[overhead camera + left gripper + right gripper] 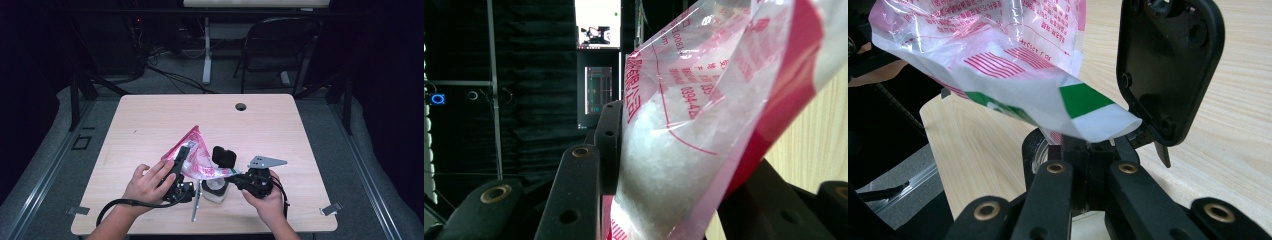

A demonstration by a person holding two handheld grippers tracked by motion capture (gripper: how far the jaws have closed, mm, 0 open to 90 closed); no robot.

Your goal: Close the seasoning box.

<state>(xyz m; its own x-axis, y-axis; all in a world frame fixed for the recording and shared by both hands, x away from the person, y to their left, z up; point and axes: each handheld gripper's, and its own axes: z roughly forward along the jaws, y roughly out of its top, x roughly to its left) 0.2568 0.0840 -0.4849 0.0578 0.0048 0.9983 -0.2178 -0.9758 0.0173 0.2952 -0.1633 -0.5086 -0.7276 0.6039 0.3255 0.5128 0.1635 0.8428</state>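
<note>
Near the front edge of the bench [150, 115], left of its middle, the left gripper [181, 159] grasps the bag [197, 157] of white granules, its jaws pressing the clear, red-printed plastic from both sides; the left gripper view shows the bag [684, 140] wedged between them. The bag slopes down to the right, over a small white container [215, 191] standing close to the front edge, with a black lid [224, 156] upright just behind it. The right gripper [239, 176] is clenched on the bag's lower corner [1098, 120], pinching the white-and-green tip.
</note>
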